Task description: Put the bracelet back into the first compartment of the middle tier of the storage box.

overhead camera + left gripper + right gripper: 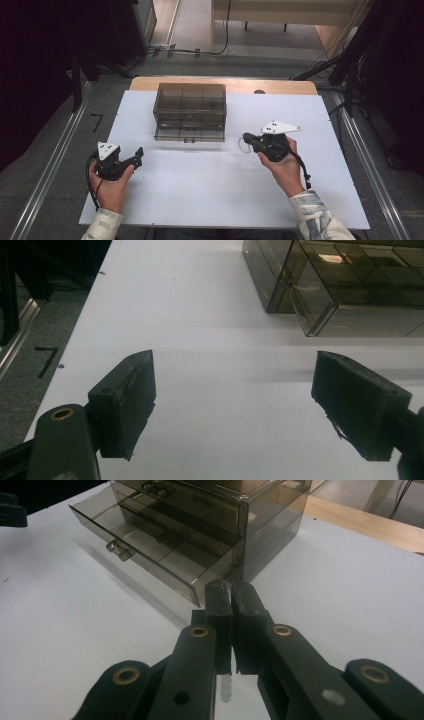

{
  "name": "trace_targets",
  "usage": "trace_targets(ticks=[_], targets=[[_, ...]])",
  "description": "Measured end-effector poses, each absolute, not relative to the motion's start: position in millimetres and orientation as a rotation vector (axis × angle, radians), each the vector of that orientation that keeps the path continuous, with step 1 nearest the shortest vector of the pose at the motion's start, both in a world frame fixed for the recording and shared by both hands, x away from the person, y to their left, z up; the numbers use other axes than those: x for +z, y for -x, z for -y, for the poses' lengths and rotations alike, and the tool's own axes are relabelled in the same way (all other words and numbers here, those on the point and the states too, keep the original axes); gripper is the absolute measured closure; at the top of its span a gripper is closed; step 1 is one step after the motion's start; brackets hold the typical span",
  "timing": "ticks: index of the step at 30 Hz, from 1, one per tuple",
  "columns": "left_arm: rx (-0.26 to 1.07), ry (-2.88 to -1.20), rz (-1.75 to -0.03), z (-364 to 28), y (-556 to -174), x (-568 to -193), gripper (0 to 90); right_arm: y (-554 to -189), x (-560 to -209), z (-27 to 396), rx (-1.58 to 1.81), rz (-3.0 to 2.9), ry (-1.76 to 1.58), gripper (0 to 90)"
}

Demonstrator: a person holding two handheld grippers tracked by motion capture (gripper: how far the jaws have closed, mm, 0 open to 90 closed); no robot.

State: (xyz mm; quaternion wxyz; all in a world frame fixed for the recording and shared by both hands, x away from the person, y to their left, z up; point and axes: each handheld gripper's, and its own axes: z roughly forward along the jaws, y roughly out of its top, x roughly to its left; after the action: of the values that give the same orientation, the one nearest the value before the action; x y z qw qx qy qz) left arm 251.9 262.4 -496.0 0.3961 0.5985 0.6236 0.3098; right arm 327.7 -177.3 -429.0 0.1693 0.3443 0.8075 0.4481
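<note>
A small whitish looped piece (243,145) is hanging pinched near the drawer box (189,111), a smoky translucent cabinet sitting upright, whose lowest drawer (150,555) is standing pulled out toward the loop.

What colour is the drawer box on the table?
Smoky translucent brown-grey; the drawer box shows it best in the right gripper view.

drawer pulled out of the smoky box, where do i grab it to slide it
Take the small knob midway along the drawer front, coming from the person's side of the box. It alone juts out of that flat panel, so a claw can close on it.
</note>
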Motion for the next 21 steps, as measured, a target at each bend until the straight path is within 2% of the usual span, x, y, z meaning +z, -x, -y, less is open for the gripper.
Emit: trace_targets(ticks=[21], targets=[[0.778, -1.526, -1.581, -261, -253, -497, 18.8, -332, -417, 152, 1.313, -2.299, -0.935, 85.0]])
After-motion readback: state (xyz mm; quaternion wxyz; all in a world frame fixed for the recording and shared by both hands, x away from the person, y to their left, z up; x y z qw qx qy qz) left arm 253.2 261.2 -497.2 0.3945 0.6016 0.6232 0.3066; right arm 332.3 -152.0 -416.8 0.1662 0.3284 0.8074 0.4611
